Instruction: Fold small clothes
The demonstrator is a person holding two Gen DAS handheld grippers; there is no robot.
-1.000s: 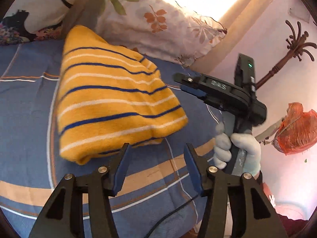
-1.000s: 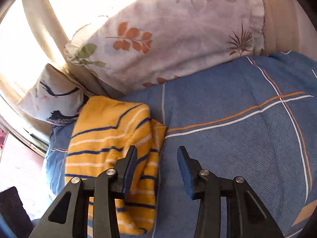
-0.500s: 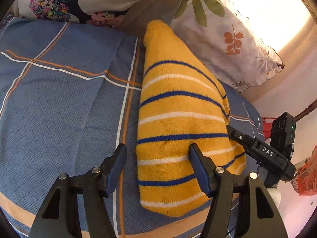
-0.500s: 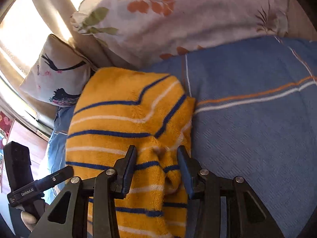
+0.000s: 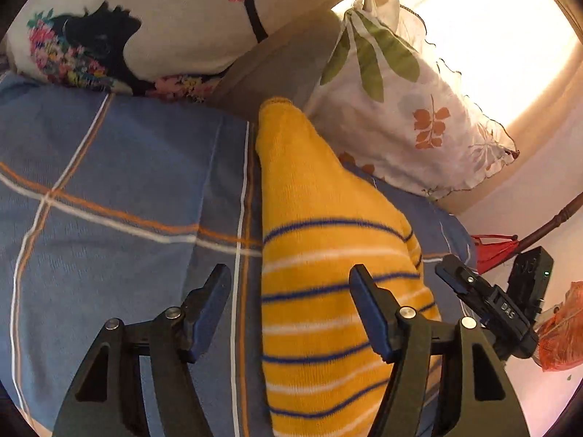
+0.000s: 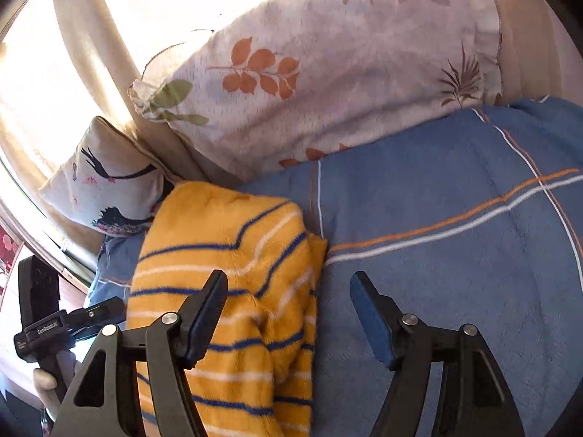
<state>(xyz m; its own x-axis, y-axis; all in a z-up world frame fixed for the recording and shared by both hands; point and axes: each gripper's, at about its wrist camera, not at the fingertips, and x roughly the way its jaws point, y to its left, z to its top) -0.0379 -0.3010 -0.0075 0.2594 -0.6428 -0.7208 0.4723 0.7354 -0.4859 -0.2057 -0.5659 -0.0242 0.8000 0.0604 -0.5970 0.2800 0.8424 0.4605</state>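
From my left gripper [image 5: 289, 313], spread wide, bare blue checked bedspread [image 5: 120, 196] lay open ahead and to the left. The folded yellow knitted garment with blue and white stripes [image 5: 320, 255] blocked the right half, my right gripper [image 5: 484, 302] close beside it. The white bird-print cushion [image 5: 175, 18] and leaf-print pillow [image 5: 408, 109] walled off the far end. My right gripper's [image 6: 288, 313] view showed open bedspread [image 6: 455, 255] to its right.
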